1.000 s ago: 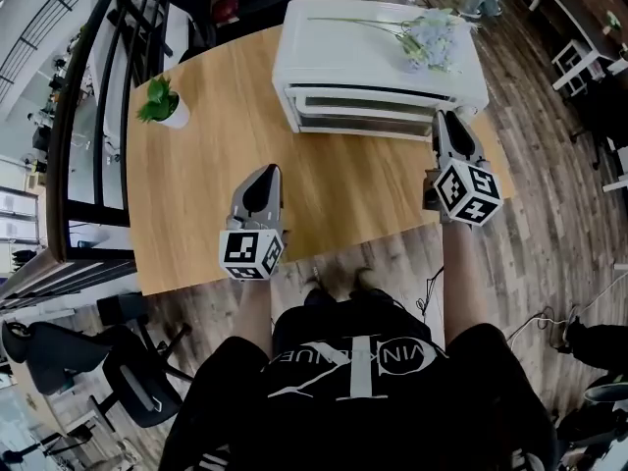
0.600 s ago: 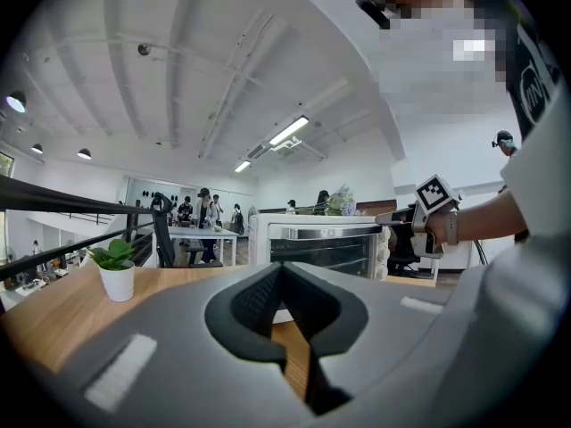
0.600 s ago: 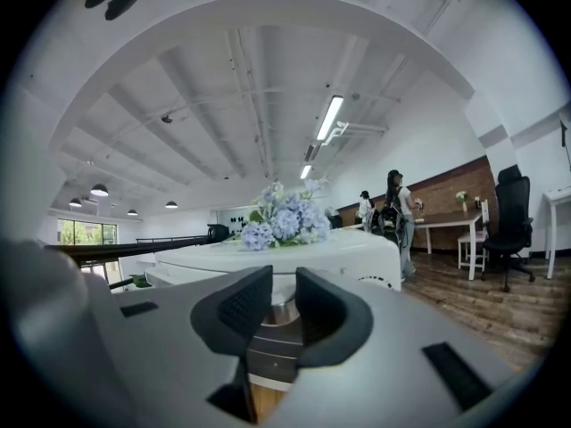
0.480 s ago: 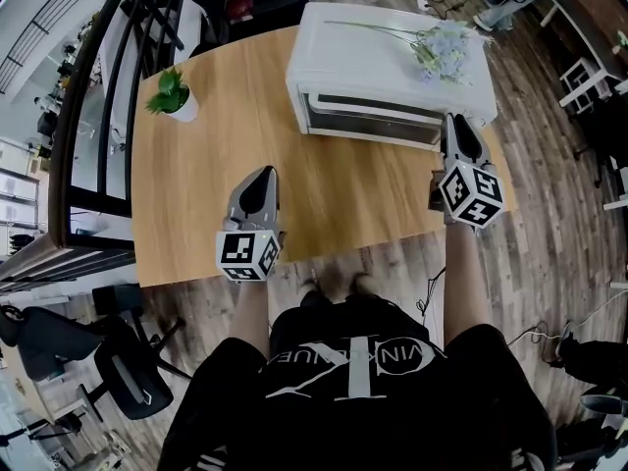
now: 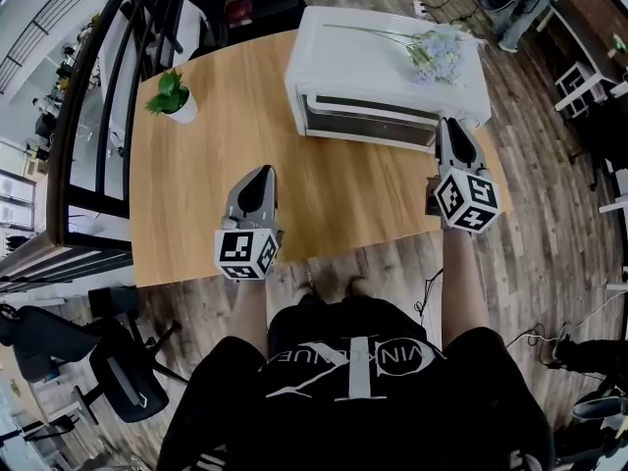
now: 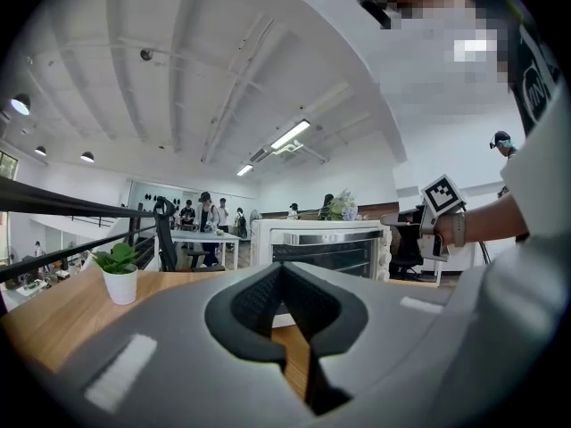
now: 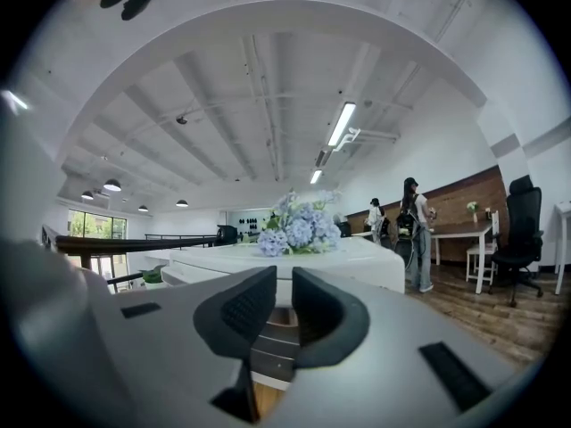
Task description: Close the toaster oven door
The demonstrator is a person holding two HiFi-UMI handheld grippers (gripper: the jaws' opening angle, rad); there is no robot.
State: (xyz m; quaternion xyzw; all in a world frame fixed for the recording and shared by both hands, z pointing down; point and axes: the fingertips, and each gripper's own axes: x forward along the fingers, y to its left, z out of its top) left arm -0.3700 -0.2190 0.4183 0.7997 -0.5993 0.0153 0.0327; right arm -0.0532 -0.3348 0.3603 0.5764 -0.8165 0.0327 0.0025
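Fingers of your left gripper pressed together, empty, idle over table, well apart from toaster oven door. Your right gripper fingers slightly apart, empty, just beside door's right end: push needs no grip. Door looks upright, shut.

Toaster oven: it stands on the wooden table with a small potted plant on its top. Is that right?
Not quite. The head view shows a bunch of blue flowers lying on top of the toaster oven. The potted plant stands on the table itself, apart from the oven, off to its left.
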